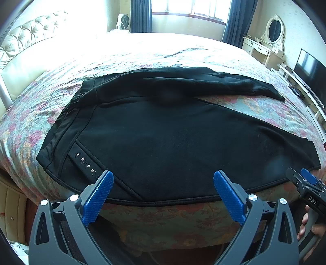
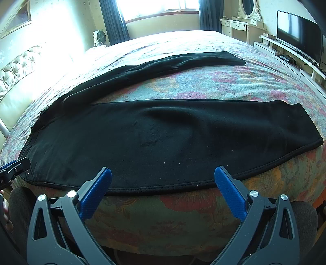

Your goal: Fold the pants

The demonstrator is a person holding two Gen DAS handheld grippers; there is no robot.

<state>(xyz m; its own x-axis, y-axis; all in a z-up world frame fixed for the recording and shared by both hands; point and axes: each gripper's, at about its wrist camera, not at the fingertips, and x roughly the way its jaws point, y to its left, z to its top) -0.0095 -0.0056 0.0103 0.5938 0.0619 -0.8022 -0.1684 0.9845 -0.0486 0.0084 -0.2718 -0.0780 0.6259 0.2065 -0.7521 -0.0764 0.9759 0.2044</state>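
Black pants (image 1: pixel 173 132) lie spread flat on the floral bedspread (image 1: pixel 254 108), waistband at the left, the two legs splayed apart to the right. A studded pocket strip (image 1: pixel 87 165) shows near the waist. My left gripper (image 1: pixel 163 183) is open and empty, just above the near side seam by the waist. My right gripper (image 2: pixel 163 181) is open and empty over the near leg's seam (image 2: pixel 163 186). The pants also fill the right wrist view (image 2: pixel 163 132). The right gripper shows at the right edge of the left wrist view (image 1: pixel 305 181).
The bed's front edge (image 2: pixel 173 220) is just below both grippers. A tufted headboard (image 1: pixel 26 36) stands at the left. A dressing table with a mirror (image 1: pixel 273 34) and a TV (image 2: pixel 297 34) stand at the right. A window (image 1: pixel 189 8) and a fan (image 1: pixel 123 21) are behind.
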